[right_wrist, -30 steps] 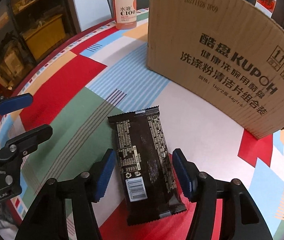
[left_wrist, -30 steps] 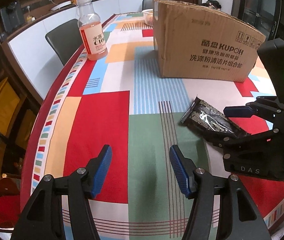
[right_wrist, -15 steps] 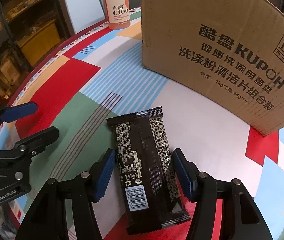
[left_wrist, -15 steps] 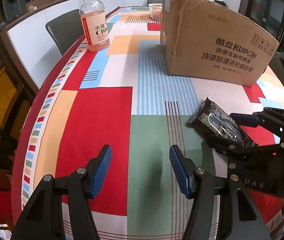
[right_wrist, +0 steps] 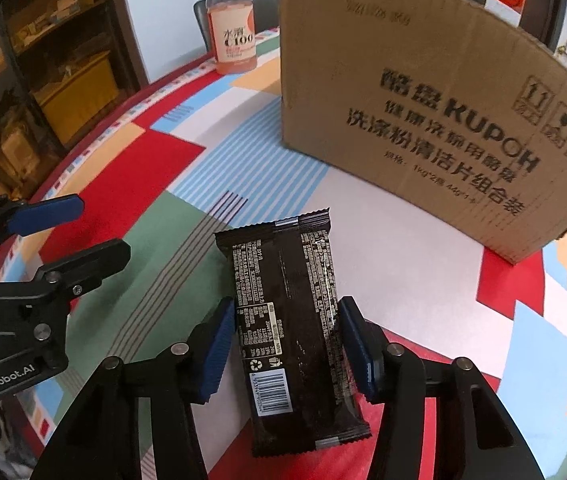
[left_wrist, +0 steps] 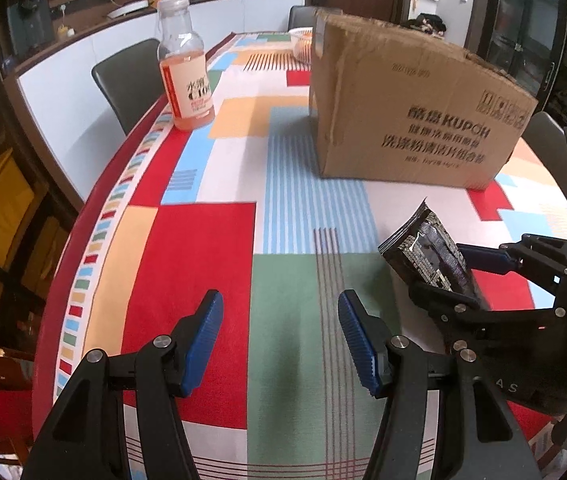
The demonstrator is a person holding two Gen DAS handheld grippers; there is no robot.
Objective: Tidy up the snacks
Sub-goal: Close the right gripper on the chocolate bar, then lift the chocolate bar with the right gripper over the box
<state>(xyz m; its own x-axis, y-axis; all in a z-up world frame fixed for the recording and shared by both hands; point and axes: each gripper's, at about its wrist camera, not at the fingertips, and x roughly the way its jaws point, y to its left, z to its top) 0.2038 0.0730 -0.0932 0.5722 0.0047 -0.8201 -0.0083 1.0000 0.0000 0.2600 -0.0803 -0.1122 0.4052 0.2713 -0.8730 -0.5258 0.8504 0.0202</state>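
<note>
Blue ribbed pads [right_wrist: 219, 350] lined the black fingers of the right tool [right_wrist: 286, 354], which had just been closing around a dark snack packet [right_wrist: 289, 320]. Both pads touched the packet's long edges, clamping it across its width. The packet lay lengthwise between the fingers, printed back facing up, barcode nearest the camera and its crimped far end pointing toward a cardboard box [right_wrist: 435, 120]. In the left wrist view that far end was tilted up off the cloth, while the rest was hidden behind the right tool's fingers.

The left tool [left_wrist: 281, 338] hovered just to the left of the right one, its jaws standing apart with nothing between them, only the green and red patches of the tablecloth [left_wrist: 187, 264] showing below.

Beyond the packet, the brown box stood upright on the tabletop, printed with black Chinese characters and the word KUPOH, its top edge rough and open. Well to the left of the box, near the tabletop's curved edge, stood a clear bottle [left_wrist: 185, 68] of pale orange drink with a white cap. The cloth was patterned in red, green, blue, orange and white blocks with striped sections. A dark chair [left_wrist: 127, 80] sat behind the bottle, against a white partition.
</note>
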